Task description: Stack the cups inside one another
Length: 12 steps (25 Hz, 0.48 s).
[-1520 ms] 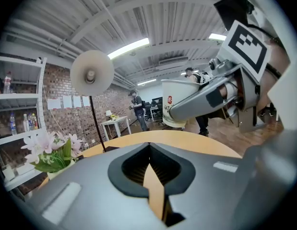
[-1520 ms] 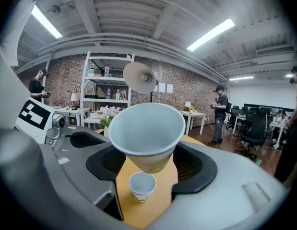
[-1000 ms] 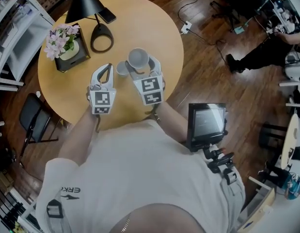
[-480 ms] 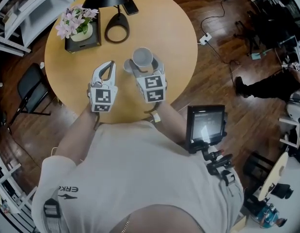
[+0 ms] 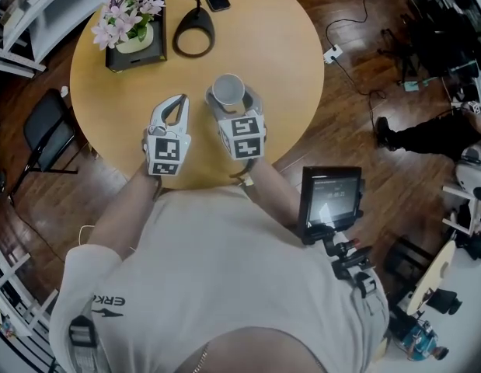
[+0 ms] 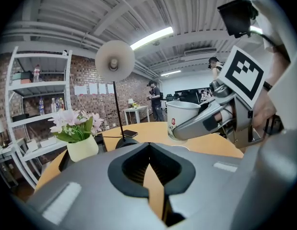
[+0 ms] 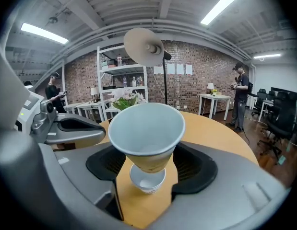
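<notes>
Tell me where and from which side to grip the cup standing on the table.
Grip the table cup across its side wall below the rim, coming level from the side of the left gripper. It stands upright, mouth up, and the right gripper holds the other cup directly over it, so the top is blocked.

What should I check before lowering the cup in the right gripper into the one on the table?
1. Grip: the right gripper has its jaws pressed on the held cup at its lower wall: ok.
2. Held cup mouth up: ok.
3. Lower cup upright on the table, nothing inside it: ok.
4. Alignment: held cup directly over lower cup in the right gripper view: ok.
5. Gap between the two cups: cannot tell.
6. Left gripper shut, empty, off to the side: ok.
</notes>
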Motion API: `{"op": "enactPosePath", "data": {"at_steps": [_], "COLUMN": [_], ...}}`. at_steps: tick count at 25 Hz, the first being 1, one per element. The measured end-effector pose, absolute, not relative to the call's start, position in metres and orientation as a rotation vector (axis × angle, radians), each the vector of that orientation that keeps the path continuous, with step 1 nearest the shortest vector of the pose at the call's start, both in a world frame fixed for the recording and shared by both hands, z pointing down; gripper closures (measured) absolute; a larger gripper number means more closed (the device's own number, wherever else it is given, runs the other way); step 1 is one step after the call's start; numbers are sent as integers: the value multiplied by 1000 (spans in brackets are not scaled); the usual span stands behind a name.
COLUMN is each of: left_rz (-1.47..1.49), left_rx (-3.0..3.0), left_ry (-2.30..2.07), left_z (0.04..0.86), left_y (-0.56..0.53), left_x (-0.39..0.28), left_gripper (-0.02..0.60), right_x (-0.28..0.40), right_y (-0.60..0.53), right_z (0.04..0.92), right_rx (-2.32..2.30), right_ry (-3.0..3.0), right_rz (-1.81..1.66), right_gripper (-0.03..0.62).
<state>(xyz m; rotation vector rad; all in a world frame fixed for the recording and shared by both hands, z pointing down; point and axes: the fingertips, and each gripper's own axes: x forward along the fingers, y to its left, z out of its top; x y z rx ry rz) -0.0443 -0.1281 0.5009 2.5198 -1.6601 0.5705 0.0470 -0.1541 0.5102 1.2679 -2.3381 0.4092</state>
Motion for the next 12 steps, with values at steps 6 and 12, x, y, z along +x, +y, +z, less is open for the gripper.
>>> {"op": "enactPosePath", "data": {"at_steps": [6,12], "left_rz": [574,589], "left_rx": [2506,2481], "left_ry": [-1624,-1588], "left_z": [513,529], "left_y": [-127,-128], "left_x": [-50,-57], "left_gripper": [580,580], "right_x": [39,37], "right_y": [-152,-153], "right_z": [530,551], "right_rx": [1251,1247], "right_ry": [-2296,-2244], "right_rz": [449,476], "right_gripper": [272,271]}}
